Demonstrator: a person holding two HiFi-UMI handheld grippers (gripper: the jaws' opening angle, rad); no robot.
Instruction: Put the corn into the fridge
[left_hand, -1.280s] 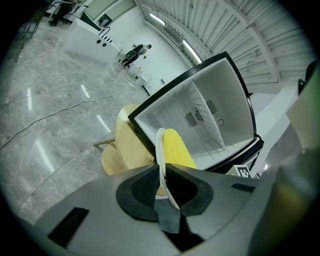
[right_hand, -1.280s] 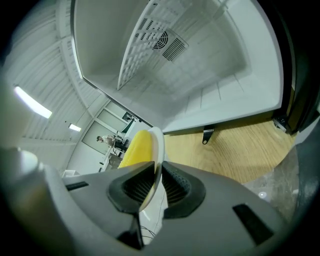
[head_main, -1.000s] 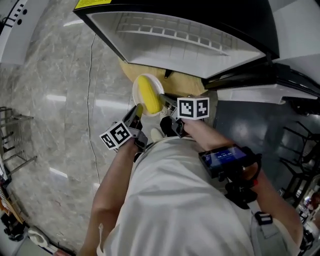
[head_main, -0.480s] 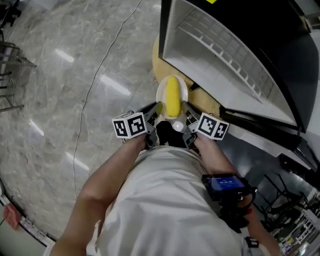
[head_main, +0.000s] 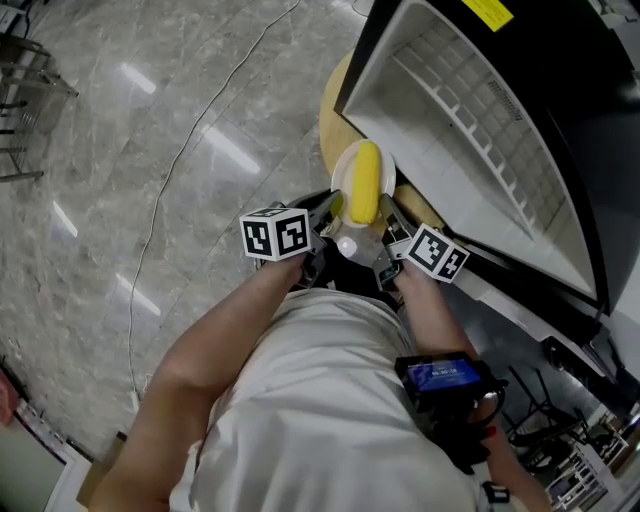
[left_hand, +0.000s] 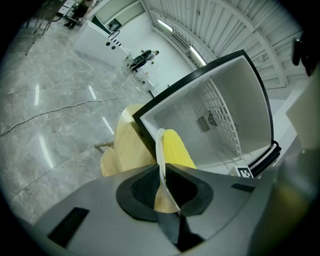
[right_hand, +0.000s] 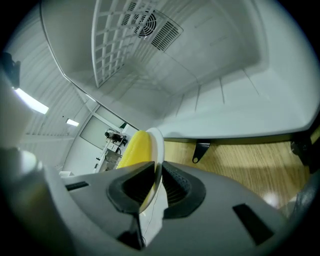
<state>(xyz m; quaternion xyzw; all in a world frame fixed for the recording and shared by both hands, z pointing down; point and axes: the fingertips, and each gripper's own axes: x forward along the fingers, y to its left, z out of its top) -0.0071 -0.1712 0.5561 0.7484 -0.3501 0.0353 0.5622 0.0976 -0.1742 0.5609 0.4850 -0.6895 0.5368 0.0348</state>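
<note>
Floor: polished grey marble floor (head_main: 110, 150), with a thin cable (head_main: 185, 150) running across it.
Fridge: open fridge (head_main: 480, 140) at upper right of the head view, white cavity facing the person. The right gripper view shows a wire rack (right_hand: 115, 45) and a fan vent (right_hand: 150, 22) on the inner wall.
Wood: round pale wooden top (head_main: 335, 115) right beside the fridge, partly covered by the plate in the head view.
Plate: small white plate (head_main: 345, 175) carried in front of the person's torso, one gripper on each side, just outside the fridge cavity.
Corn: yellow corn (head_main: 366, 182) lying on the plate, long axis pointing away from the person. Not in the fridge yet.
Left gripper: left gripper (left_hand: 162, 172) jaws nearly together, pinching the plate's left rim between the pads.
Right gripper: right gripper (right_hand: 156, 177) jaws clamped the same way on the opposite rim.
Forearm: strapped device (head_main: 440, 375) with a lit blue screen on the right arm.
</note>
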